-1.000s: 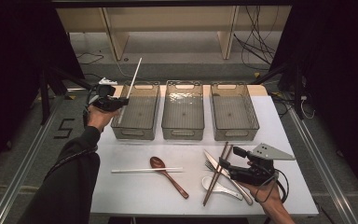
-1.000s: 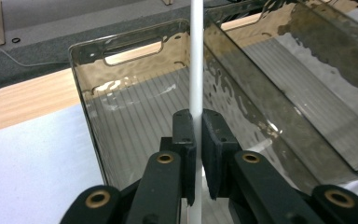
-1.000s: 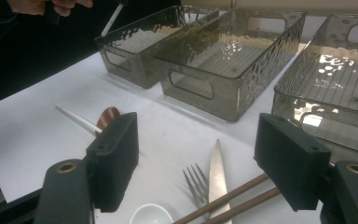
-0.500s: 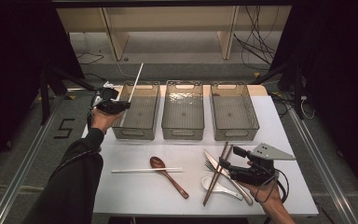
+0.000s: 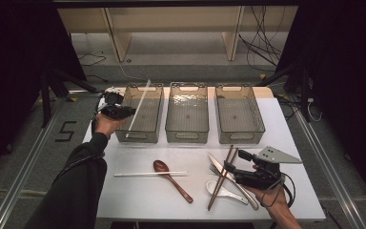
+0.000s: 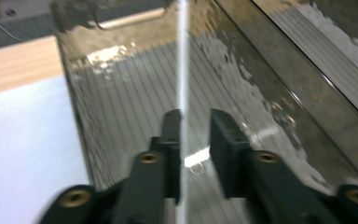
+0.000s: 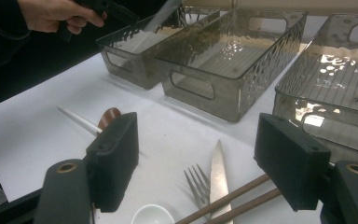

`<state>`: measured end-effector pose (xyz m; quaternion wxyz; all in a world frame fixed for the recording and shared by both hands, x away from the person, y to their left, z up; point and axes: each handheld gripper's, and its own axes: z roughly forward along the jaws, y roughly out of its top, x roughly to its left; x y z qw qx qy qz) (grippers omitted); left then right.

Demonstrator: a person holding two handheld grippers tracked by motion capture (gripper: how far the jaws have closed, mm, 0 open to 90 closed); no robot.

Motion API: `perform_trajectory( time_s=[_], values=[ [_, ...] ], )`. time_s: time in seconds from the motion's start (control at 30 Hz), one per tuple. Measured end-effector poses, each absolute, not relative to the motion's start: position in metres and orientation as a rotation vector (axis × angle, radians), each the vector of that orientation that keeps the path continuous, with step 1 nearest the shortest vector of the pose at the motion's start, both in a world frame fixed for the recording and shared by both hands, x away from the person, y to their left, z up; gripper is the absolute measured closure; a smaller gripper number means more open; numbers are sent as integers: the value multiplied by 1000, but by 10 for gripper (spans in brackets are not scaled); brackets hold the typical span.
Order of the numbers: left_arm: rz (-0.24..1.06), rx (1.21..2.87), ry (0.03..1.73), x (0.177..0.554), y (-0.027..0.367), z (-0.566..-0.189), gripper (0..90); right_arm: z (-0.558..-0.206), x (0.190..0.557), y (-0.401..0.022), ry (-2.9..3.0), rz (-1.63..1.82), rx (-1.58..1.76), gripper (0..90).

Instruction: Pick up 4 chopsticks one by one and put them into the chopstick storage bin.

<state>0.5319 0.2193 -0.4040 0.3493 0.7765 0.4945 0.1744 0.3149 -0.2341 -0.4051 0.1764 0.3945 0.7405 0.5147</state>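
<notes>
Item one, my left gripper [image 5: 124, 112]: it hangs over the near-left rim of the left bin [image 5: 158, 125], the first of three clear bins in a row on the white table [image 5: 138, 200]. Its jaws have just been opening and now stand a narrow gap apart. The white chopstick [image 6: 182, 70] runs lengthwise between them in the left gripper view, lying against the left jaw's inner face with a clear gap to the right jaw, so I read it as no longer pinched. From the high view the same chopstick [image 5: 139, 104] slants up from the jaws across the left bin, its far tip at the bin's back rim. Whether its lower end rests on the bin floor I cannot tell. Item two, my right gripper [image 5: 232, 170]: low over the near-right of the table, jaws wide apart with nothing between the pads. In the right gripper view the pair of brown chopsticks [image 7: 235, 203] passes beneath the right jaw, and the fork [image 7: 198, 186] and knife [image 7: 220, 175] lie on the table in the gap between the jaws. Item three, loose stock on the table: a second white chopstick [image 5: 147, 174] lying level across the brown wooden spoon [image 5: 171, 179], and a white ceramic spoon [image 5: 225, 192] near the right gripper. Item four: middle bin [image 5: 187, 131] and right bin [image 5: 240, 131]
</notes>
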Motion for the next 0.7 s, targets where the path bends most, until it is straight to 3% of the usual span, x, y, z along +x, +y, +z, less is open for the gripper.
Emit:
perform_trajectory(
  time_s=[0.17, 0.3, 0.7],
  values=[
    [383, 1993, 1242, 518, 217, -391, 480, -405, 315, -235, 2092, 1458, 1123, 312],
    [378, 2013, 1185, 500, 215, -386, 394, -405, 315, -235, 2094, 1455, 1126, 313],
    [342, 2091, 1012, 443, 208, -377, 224, -405, 317, -235, 2090, 1456, 1127, 313]
  ],
)
